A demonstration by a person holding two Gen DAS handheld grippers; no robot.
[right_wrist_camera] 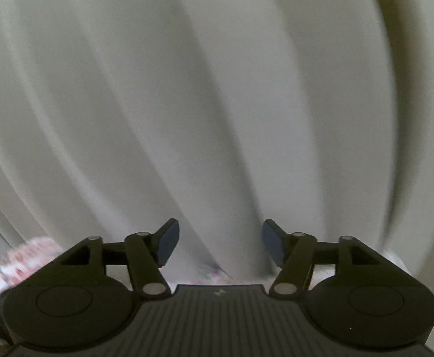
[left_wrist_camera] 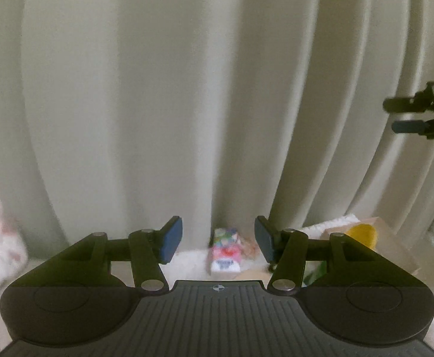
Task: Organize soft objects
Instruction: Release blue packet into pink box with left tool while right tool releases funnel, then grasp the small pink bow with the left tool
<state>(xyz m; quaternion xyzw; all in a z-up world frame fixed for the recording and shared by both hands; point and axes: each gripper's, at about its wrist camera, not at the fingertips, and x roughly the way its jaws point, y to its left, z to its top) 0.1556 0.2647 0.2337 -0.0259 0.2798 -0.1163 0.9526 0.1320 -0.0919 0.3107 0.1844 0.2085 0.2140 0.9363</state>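
Both the left gripper (left_wrist_camera: pixel 218 239) and right gripper (right_wrist_camera: pixel 220 244) are released and empty, facing the curtain (left_wrist_camera: pixel 157 104). Likely between picks; next means dropping toward the far colourful packet (left_wrist_camera: pixel 225 251).

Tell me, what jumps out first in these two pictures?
A pale pleated curtain fills nearly all of both views. At the bottom of each, a black gripper with blue pads stands open and empty: the left gripper and the right gripper. Beyond the left one's jaws, a small bright pink and white packet lies at the curtain's foot.
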